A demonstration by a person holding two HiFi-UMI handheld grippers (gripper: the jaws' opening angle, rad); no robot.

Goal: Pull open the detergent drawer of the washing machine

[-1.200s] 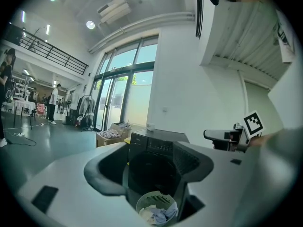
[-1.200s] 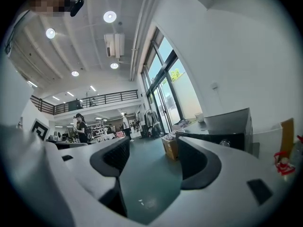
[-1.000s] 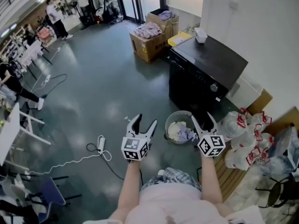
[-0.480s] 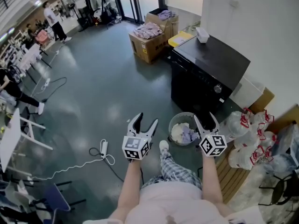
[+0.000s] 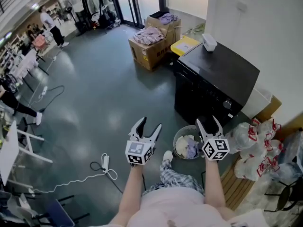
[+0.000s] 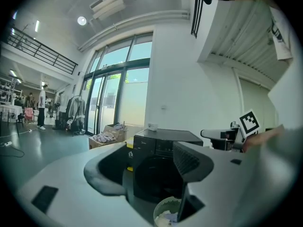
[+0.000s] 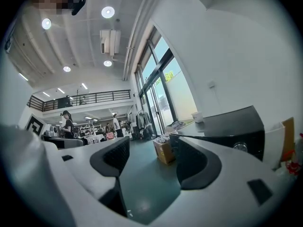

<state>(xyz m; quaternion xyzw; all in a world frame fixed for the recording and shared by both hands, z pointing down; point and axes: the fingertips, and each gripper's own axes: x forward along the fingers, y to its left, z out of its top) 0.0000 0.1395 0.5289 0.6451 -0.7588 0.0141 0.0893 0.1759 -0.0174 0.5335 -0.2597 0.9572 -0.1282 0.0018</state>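
Nearest the lens, checked trousers (image 5: 177, 178) and one white shoe (image 5: 166, 157) planted on the grey floor, the stride of half a second ago now closed up.

Just beyond, left gripper (image 5: 149, 124) and right gripper (image 5: 207, 122) held out side by side and well apart, each with jaws spread wide and nothing between them, exactly as one second ago.

Below the right gripper, a round pale mesh laundry basket (image 5: 175, 138) heaped with crumpled cloth, nearer the feet than before. Off to the left on the floor, a white power strip with its looping cable (image 5: 105, 162).

Ahead and to the right, the black front-loading washing machine (image 5: 215, 79), backed against the white wall. Larger in frame than a second ago after a step toward it, yet well apart from both grippers. Framed between the left gripper's jaws in that gripper's view.

Detergent drawer too small to pick out within the dark control band (image 6: 151, 145) across the top of the front; band flush from edge to edge, silver dial (image 5: 227, 104) at its right end.

On the lid, a small white box (image 5: 209, 42). Farther back, open brown cardboard cartons (image 5: 147, 48) piled with clothes. To the right, white plastic bags with red handles (image 5: 255, 141).
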